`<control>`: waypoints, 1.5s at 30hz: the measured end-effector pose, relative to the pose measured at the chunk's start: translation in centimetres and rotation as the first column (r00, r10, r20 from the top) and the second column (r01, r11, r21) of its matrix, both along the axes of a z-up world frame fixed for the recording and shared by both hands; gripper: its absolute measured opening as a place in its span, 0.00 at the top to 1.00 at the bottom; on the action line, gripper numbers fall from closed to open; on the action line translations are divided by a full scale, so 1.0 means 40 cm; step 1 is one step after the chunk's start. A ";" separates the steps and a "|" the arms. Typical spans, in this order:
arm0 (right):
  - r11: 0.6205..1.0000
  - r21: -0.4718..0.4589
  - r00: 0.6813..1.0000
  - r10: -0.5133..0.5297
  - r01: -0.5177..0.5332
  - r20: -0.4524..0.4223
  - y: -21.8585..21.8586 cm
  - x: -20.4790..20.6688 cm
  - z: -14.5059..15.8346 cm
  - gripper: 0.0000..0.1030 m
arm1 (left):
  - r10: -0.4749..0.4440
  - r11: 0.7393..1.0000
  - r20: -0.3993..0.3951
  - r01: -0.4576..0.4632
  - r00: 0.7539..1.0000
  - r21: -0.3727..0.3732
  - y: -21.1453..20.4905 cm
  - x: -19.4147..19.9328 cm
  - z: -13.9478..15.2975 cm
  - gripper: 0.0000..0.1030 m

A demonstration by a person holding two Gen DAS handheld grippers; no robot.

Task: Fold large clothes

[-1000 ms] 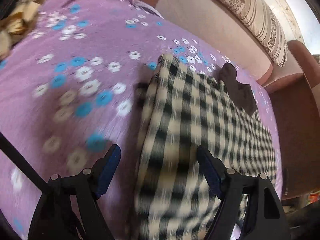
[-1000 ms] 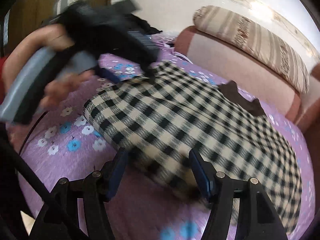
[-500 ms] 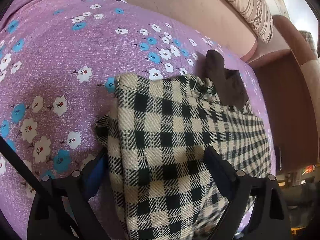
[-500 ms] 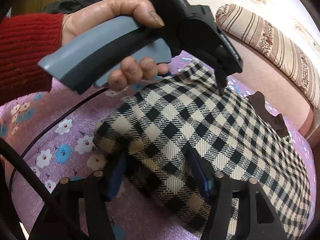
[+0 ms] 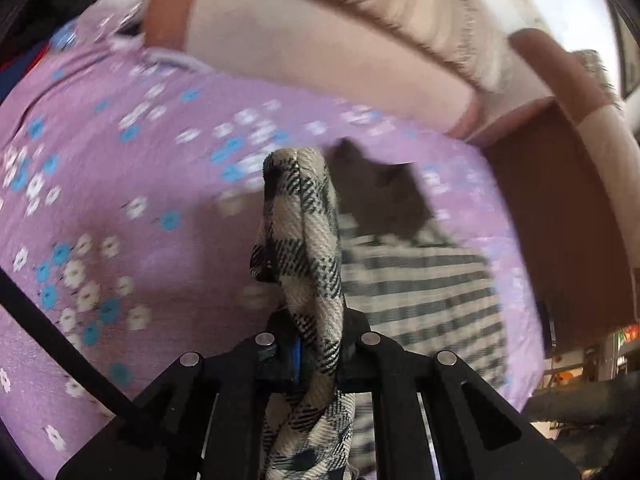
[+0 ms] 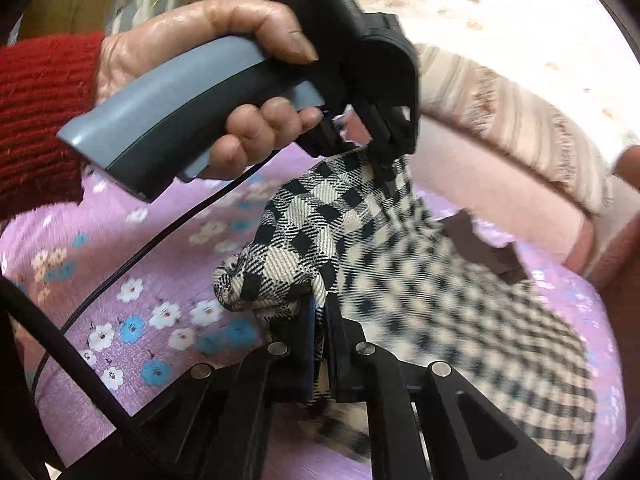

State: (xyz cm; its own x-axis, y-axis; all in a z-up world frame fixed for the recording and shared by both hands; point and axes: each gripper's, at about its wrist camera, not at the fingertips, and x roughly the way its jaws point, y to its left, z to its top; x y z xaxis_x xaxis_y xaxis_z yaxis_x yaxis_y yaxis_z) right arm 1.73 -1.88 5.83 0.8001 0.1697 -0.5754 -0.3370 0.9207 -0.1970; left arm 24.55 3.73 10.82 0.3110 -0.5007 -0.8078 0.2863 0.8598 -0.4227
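Observation:
A black-and-cream checked garment (image 6: 460,300) with a dark brown collar (image 6: 488,248) lies on a purple flowered bed sheet (image 6: 132,280). My right gripper (image 6: 318,344) is shut on a bunched corner of the garment's near edge. My left gripper (image 5: 316,344) is shut on another fold of the garment (image 5: 304,240), which stands up between its fingers. In the right wrist view the left gripper (image 6: 380,160) pinches the far corner and holds it lifted above the bed. The rest of the garment (image 5: 420,292) trails down onto the sheet.
A pink padded headboard (image 5: 320,48) with a striped bolster (image 6: 520,108) runs along the far side of the bed. A brown bed end (image 5: 560,208) is at the right. Dark clothes (image 5: 36,12) lie at the far left. A black cable (image 6: 120,276) crosses the sheet.
Both grippers have closed on the garment's edge, having been open around it before. The gripped corners have lifted off the sheet and the fabric bunches up.

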 end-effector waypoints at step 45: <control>0.675 0.608 0.895 -0.191 0.417 -0.402 -0.750 0.159 0.073 0.95 | -0.142 0.982 0.165 0.117 0.976 0.150 -0.355 -0.391 -0.033 0.41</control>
